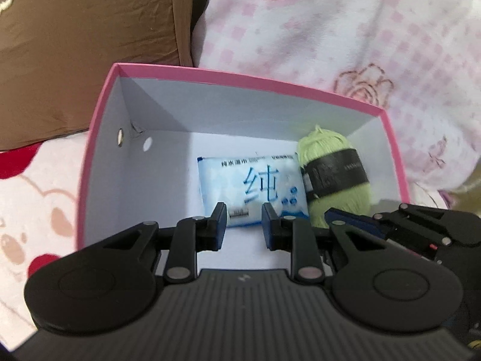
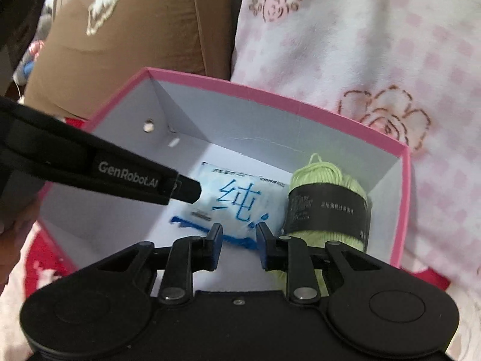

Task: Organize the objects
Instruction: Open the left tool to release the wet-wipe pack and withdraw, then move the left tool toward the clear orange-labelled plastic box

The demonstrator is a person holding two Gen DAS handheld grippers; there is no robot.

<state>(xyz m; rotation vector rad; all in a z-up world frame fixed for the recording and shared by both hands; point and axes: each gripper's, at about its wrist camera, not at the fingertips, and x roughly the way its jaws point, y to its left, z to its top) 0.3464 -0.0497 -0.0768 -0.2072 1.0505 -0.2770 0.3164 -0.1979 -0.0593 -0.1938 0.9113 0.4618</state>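
A pink box (image 1: 240,75) (image 2: 270,93) with a white inside stands open on the bed. On its floor lies a white and blue pack of wipes (image 1: 255,180) (image 2: 237,201), and a light green yarn ball (image 1: 336,174) (image 2: 327,207) with a black band sits against its right side. My left gripper (image 1: 243,210) hovers over the box's near edge, shut, with nothing between its fingers. My right gripper (image 2: 239,230) hangs just right of it above the pack, also shut and empty. In the right wrist view the left gripper's finger (image 2: 186,191) reaches across from the left over the pack.
A brown pillow (image 1: 90,45) (image 2: 135,30) lies behind the box on the left. A pink and white floral blanket (image 1: 345,30) (image 2: 360,60) is bunched up behind and to the right. A bedsheet with a bear print (image 1: 36,195) lies under the box.
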